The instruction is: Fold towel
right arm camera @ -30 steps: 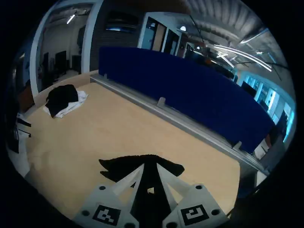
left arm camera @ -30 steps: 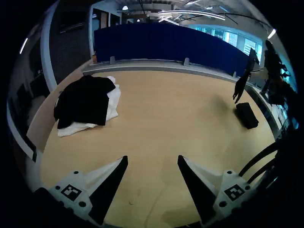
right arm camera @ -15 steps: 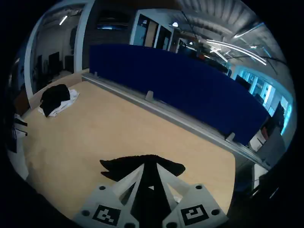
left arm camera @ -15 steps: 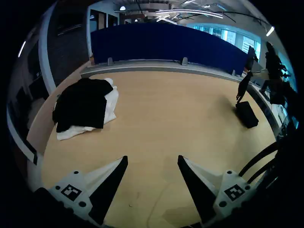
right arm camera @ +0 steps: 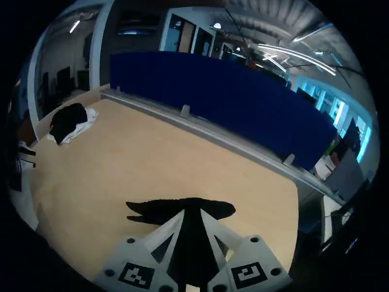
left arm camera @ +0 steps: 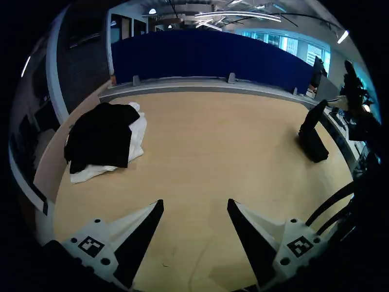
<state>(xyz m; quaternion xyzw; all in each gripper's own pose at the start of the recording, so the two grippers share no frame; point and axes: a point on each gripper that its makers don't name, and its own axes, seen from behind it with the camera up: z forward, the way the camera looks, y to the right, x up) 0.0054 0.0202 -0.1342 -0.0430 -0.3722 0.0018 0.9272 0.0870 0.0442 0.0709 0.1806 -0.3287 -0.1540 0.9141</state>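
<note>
The wooden table (left arm camera: pixel 209 141) spreads wide, backed by a long blue divider (left arm camera: pixel 209 53). On its far left corner a pile of black and white cloth (left arm camera: pixel 102 138) lies well apart from both tools. In the left gripper view the pile has slid a little leftward over the last second, so that hand seems to be drifting rather than working.

The black towel (left arm camera: pixel 311 138) sits near the table's right edge. A second ago a loose flap hung in the air above a folded bundle there. Now the flap has come down to meet the bundle, making one dark shape. That suggests a fold is being laid over, though whether it lies flat cannot be told from this far off.

The right gripper (right arm camera: pixel 192 212) has its fingers pinched together on an edge of that towel, with cloth fanning out either side of the tips, flatter than before. The left gripper (left arm camera: pixel 194 201) hovers over bare wood with fingers spread wide, holding nothing. Releasing and smoothing the fold likely comes next.
</note>
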